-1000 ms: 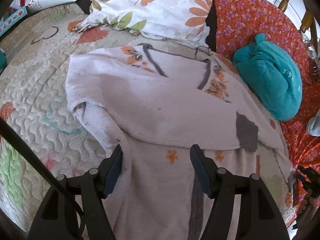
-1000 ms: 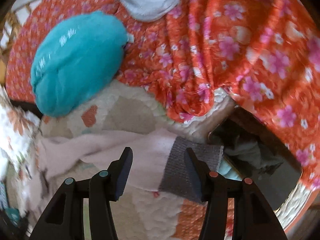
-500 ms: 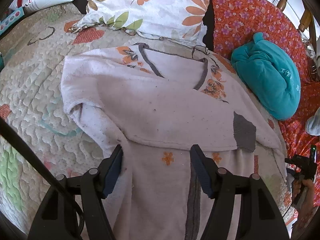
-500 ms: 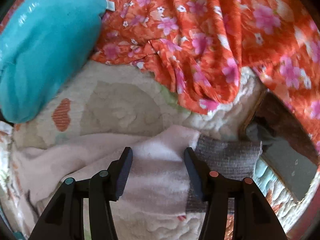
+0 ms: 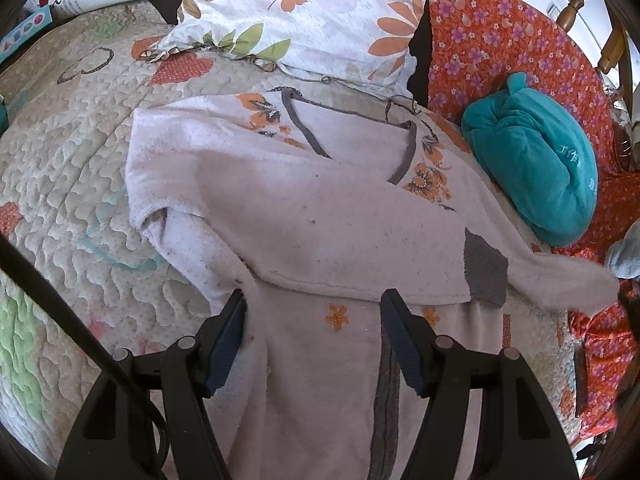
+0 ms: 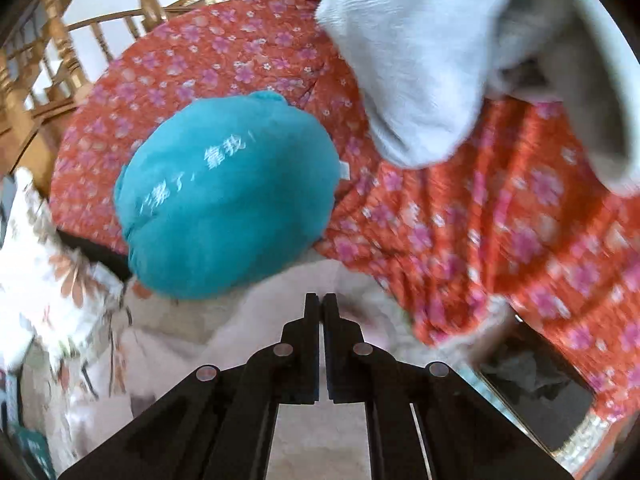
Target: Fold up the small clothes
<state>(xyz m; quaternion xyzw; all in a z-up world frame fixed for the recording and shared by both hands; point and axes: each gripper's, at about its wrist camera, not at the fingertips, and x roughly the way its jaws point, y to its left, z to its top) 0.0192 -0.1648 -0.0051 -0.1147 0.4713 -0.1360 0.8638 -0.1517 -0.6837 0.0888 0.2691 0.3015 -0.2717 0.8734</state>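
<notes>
A pale pink top [image 5: 320, 216] with grey neck trim and orange flowers lies spread on the quilted bed [image 5: 68, 168], one sleeve folded across its chest. My left gripper [image 5: 314, 300] hovers open over the top's lower half, a finger on either side of the cloth. The other sleeve [image 5: 560, 284] is lifted off the bed toward the right edge. In the right wrist view my right gripper [image 6: 321, 300] is shut, with pale pink cloth [image 6: 248, 320] bunched around its tips; the pinch itself is hidden behind the fingers.
A teal plush cushion [image 5: 536, 172] [image 6: 228, 200] rests on orange flowered fabric [image 5: 500, 48] right of the top. A floral pillow [image 5: 312, 12] lies behind it. Grey-white cloth [image 6: 432, 60] hangs at the upper right, and wooden rails [image 6: 60, 40] stand behind.
My right gripper has closed over the sleeve end with the grey cuff and risen, pulling the sleeve up off the bed. The left gripper has kept still.
</notes>
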